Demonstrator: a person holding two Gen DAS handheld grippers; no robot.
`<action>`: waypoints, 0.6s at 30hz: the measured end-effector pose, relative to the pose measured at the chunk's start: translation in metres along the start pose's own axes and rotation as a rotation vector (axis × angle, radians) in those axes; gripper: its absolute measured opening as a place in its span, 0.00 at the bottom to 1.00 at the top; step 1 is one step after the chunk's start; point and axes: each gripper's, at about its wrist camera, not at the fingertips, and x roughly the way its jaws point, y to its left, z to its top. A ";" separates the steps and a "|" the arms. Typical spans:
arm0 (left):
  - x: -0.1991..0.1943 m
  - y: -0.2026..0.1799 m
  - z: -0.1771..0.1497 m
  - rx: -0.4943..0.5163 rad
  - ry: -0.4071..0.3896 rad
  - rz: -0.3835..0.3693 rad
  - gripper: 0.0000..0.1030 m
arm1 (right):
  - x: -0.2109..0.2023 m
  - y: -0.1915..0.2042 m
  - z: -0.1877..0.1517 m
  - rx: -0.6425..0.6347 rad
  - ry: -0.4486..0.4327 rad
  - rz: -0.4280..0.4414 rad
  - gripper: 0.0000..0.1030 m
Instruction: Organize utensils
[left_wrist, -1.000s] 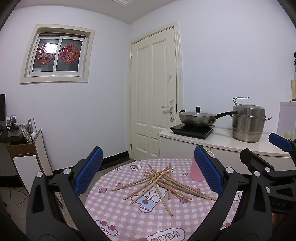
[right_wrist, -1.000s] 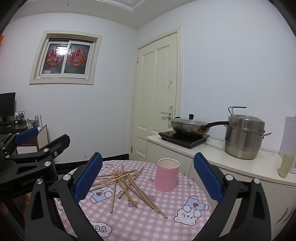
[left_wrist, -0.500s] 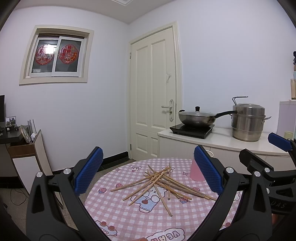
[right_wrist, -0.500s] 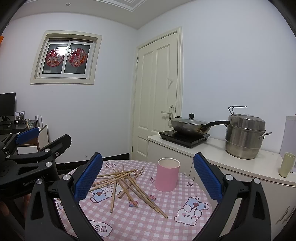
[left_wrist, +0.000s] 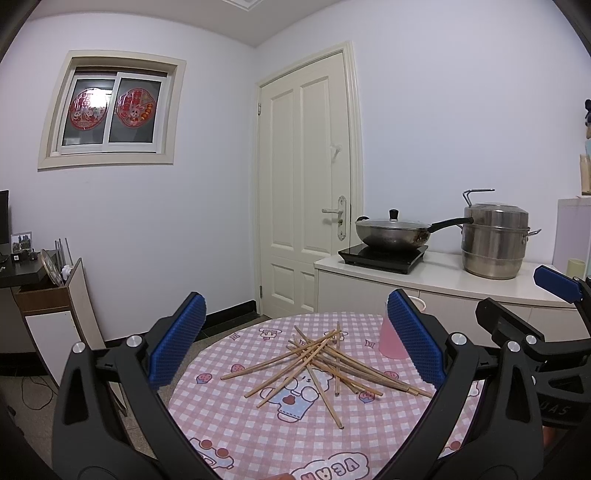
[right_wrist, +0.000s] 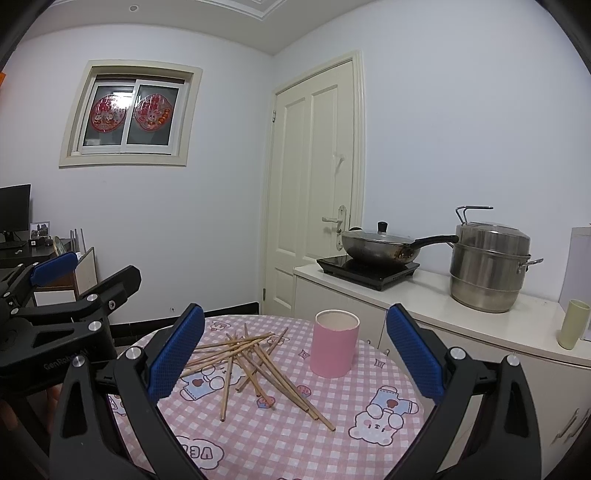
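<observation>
Several wooden chopsticks (left_wrist: 317, 360) (right_wrist: 255, 363) lie crossed in a loose pile on the round table with a pink checked cloth (left_wrist: 258, 424) (right_wrist: 280, 443). An upright pink cup (right_wrist: 334, 349) (left_wrist: 389, 341) stands to the right of the pile, partly hidden behind a blue pad in the left wrist view. My left gripper (left_wrist: 295, 349) hovers open above the near side of the table, nothing between its fingers. My right gripper (right_wrist: 295, 354) is open too, held back from the pile and cup. Each gripper shows at the edge of the other's view.
A white counter (right_wrist: 424, 295) behind the table carries an induction hob with a lidded wok (right_wrist: 376, 249), a steel steamer pot (right_wrist: 487, 266) and a pale green cup (right_wrist: 572, 328). A closed door (left_wrist: 306, 184) is beyond. A desk and cabinet (left_wrist: 44, 295) stand at the left.
Both views have shifted only slightly. Chopsticks and cup lie as before and both grippers stay open.
</observation>
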 end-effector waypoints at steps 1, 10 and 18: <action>0.000 0.000 -0.001 0.000 0.000 0.000 0.94 | 0.000 0.001 0.001 -0.001 0.001 0.001 0.92; 0.000 0.000 -0.003 0.000 0.004 0.000 0.94 | 0.000 0.000 0.001 0.005 0.012 0.008 0.92; 0.001 -0.001 -0.003 0.001 0.005 0.000 0.94 | 0.000 0.000 0.002 0.005 0.012 0.007 0.92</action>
